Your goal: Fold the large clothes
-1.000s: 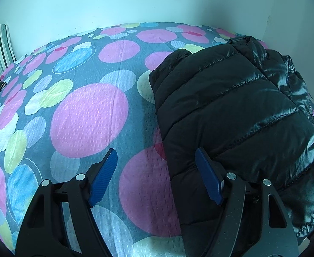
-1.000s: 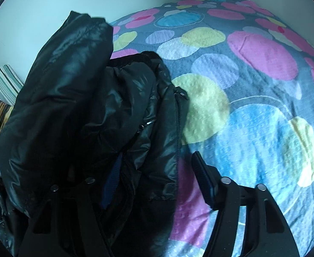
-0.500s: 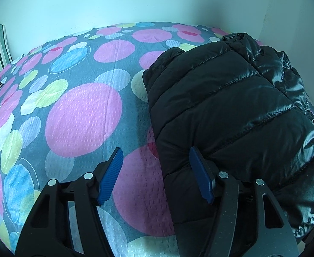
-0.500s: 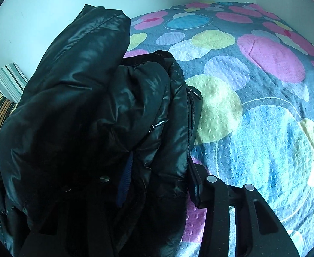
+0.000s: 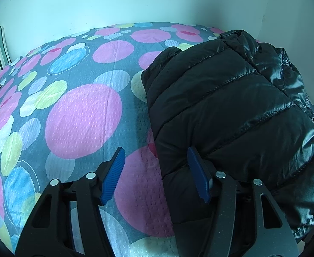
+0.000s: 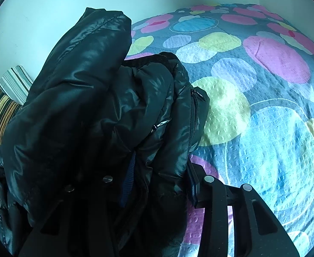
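Observation:
A black puffer jacket [image 5: 231, 111] lies bundled on the right side of the bed in the left wrist view. My left gripper [image 5: 155, 174] is open low over the bed. The jacket's near left edge sits between its blue pads, and the right pad [image 5: 197, 173] presses into the padding. In the right wrist view the same jacket [image 6: 82, 107] fills the left half, with a fold rising high and a zipper [image 6: 192, 115] along its right edge. My right gripper [image 6: 160, 181] is shut on thick jacket folds; its left finger is mostly buried in fabric.
The bed wears a grey bedspread [image 5: 82, 117] with pink, blue and yellow circles, which spreads wide to the right in the right wrist view [image 6: 264, 117]. Striped pillows [image 6: 7, 98] lie at the far left. A pale wall [image 5: 135, 0] runs behind the bed.
The right gripper's jaws have narrowed onto the jacket, and the bundle now stands higher and nearer. The left gripper has narrowed a little and slid closer against the jacket's edge.

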